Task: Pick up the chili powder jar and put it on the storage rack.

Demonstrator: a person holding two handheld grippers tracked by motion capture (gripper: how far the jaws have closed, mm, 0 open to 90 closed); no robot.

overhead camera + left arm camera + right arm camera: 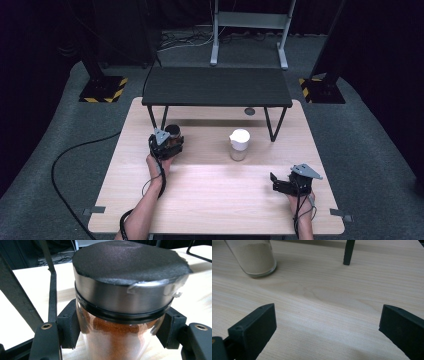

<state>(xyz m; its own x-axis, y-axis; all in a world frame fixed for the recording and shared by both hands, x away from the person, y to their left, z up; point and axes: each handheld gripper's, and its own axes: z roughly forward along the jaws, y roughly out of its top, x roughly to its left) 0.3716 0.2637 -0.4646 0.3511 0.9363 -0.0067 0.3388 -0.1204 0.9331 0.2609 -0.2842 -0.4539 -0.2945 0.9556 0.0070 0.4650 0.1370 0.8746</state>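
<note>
A glass spice jar (117, 332) of red-orange powder with a metal lid and black top stands on the wooden table (215, 195), left of centre near the shelf's left legs. My left gripper (169, 142) is shut on this jar (173, 132), its pads (71, 325) pressing both sides of the glass below the lid. A second jar (239, 144) with a white lid and pale beige powder (253, 257) stands mid-table. At the right front, my right gripper (278, 184) stands open, nothing between its pads (259, 326).
A low black shelf (217, 86) on thin legs (348, 252) spans the back of the table. Grey carpet, cables and dark stands with yellow-black striped bases (104, 89) lie beyond. A cable (75, 155) trails off the left.
</note>
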